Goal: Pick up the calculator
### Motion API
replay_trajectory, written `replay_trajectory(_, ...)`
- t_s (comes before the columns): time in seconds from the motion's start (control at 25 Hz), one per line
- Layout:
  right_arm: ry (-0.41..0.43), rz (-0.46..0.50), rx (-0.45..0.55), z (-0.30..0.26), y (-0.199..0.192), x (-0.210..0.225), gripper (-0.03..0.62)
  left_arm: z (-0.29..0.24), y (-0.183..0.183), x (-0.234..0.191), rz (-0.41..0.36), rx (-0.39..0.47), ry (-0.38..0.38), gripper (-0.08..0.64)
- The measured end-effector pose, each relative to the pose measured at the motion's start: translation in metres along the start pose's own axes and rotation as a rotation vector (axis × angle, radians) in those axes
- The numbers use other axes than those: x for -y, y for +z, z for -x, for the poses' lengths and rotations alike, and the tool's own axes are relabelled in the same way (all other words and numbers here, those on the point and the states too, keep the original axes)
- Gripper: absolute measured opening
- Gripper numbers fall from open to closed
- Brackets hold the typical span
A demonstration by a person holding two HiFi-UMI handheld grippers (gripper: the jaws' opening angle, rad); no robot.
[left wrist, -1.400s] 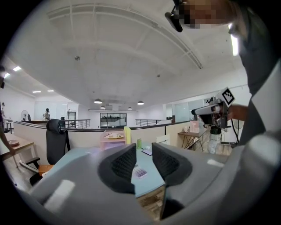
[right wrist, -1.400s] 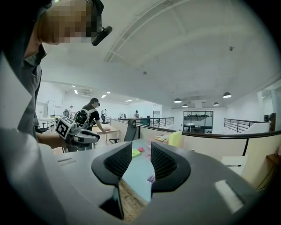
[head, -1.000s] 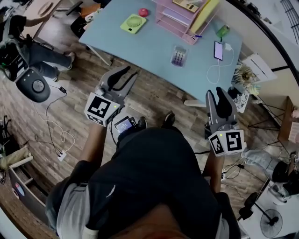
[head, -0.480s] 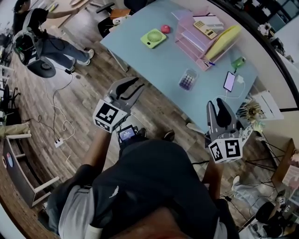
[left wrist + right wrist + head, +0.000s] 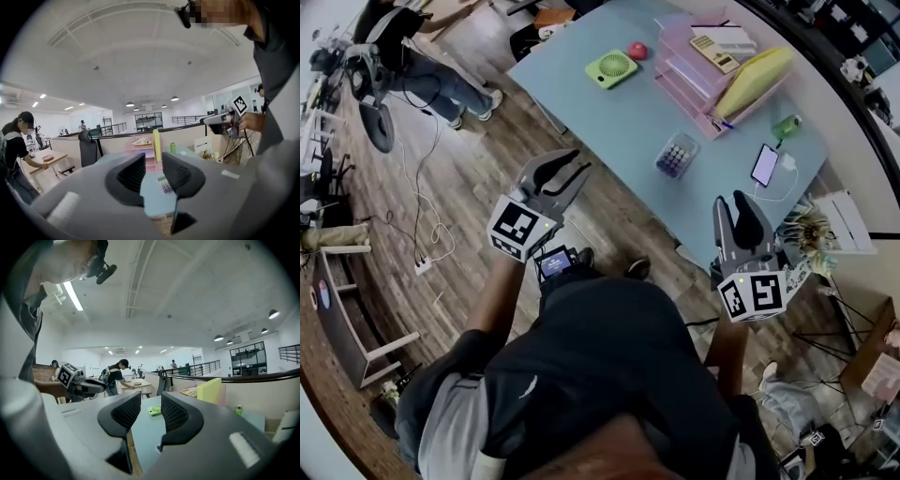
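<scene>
The calculator (image 5: 673, 155), a small clear-cased one with purple keys, lies flat near the front edge of the light blue table (image 5: 609, 122). My left gripper (image 5: 565, 172) hovers over the wooden floor short of that edge, open and holding nothing. Between its jaws in the left gripper view (image 5: 153, 176) the calculator (image 5: 165, 185) shows some way ahead on the table. My right gripper (image 5: 733, 208) hangs off the table's right corner, also open and holding nothing. The right gripper view (image 5: 151, 411) looks along the tabletop.
On the table stand a green fan (image 5: 610, 68), a red object (image 5: 637, 50), a pink tray rack (image 5: 694, 66) with a beige keypad device on top, a yellow folder (image 5: 755, 80), a green bottle (image 5: 785, 127) and a charging phone (image 5: 764, 165). A person (image 5: 441, 75) stands at upper left.
The head view has shifted, so the table sits a little further left and nearer. Both grippers stay open short of the table; nothing was taken hold of.
</scene>
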State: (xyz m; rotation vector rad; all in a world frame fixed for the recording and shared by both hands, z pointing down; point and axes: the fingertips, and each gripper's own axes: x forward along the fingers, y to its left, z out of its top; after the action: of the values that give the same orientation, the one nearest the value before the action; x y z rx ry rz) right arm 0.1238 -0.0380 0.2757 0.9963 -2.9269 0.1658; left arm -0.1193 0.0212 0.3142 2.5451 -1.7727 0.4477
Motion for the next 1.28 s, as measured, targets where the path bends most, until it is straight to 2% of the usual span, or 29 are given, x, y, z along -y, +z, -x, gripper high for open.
replay_trajectory(0.4, -0.008, -0.036, -0.015, 0.024, -0.018, 0.044, 0.117, -0.034, 0.011, 0.031, -0.02, -0.024, -0.01, 0.17)
replay_trajectory(0.56, -0.025, -0.046, -0.02, 0.026, -0.02, 0.056, 0.117, -0.05, 0.013, 0.037, -0.019, -0.03, -0.037, 0.17)
replay_trajectory(0.84, -0.097, -0.052, -0.036, 0.022, -0.023, 0.065, 0.117, -0.082, 0.016, 0.03, -0.026, -0.017, -0.121, 0.17)
replay_trajectory(1.12, -0.211, -0.041, -0.043, 0.002, -0.015, 0.063, 0.117, -0.121, 0.02, 0.0, -0.026, 0.033, -0.232, 0.17)
replay_trajectory(1.28, -0.292, -0.034, -0.054, -0.012, -0.007, 0.062, 0.117, -0.144, 0.023, -0.016, -0.02, 0.058, -0.32, 0.17)
